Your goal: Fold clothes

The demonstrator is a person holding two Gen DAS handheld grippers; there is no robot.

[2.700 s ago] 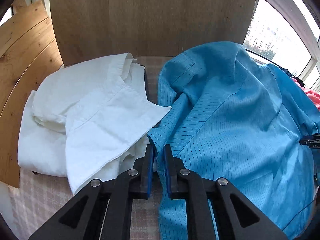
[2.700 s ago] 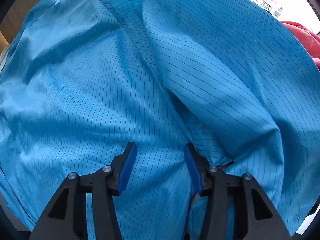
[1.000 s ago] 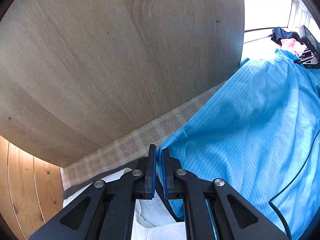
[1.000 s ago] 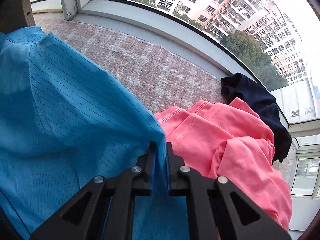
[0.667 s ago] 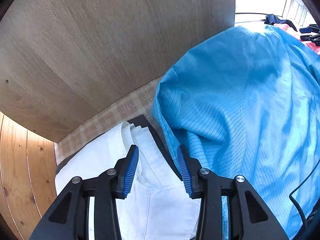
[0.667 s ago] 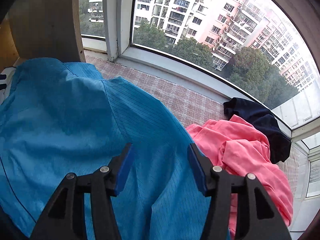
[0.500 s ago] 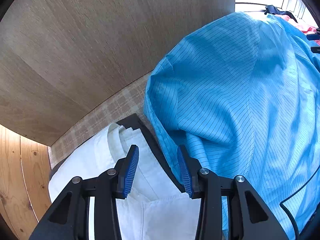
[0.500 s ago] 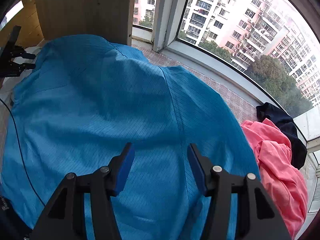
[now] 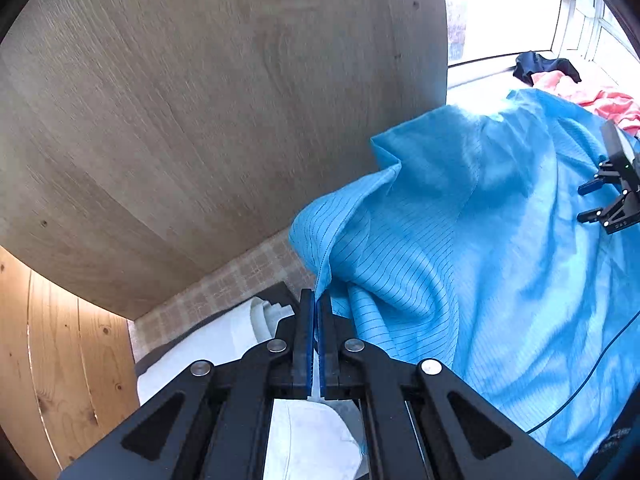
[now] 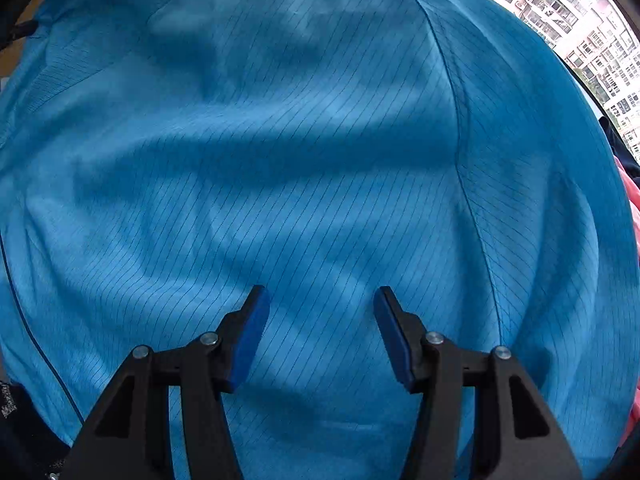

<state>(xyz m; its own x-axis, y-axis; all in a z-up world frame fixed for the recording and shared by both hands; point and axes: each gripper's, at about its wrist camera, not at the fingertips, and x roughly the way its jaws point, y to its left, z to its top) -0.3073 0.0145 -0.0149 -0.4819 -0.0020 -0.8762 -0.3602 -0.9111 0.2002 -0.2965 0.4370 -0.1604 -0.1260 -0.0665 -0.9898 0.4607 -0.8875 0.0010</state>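
Blue shirt [image 10: 320, 160] cut off by right-wrist frame edges

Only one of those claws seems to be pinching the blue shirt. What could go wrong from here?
The left gripper pinches only a thin edge of the blue shirt, so a pull might slip it free. The white shirt lies right beneath that grip and could get dragged out of shape. The right gripper is open above the cloth; closing there may bunch the shirt.

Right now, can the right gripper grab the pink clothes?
Probably not from here. The right gripper hangs open over the blue shirt, which covers nearly everything ahead. The pink clothes only peek out at the far right edge.
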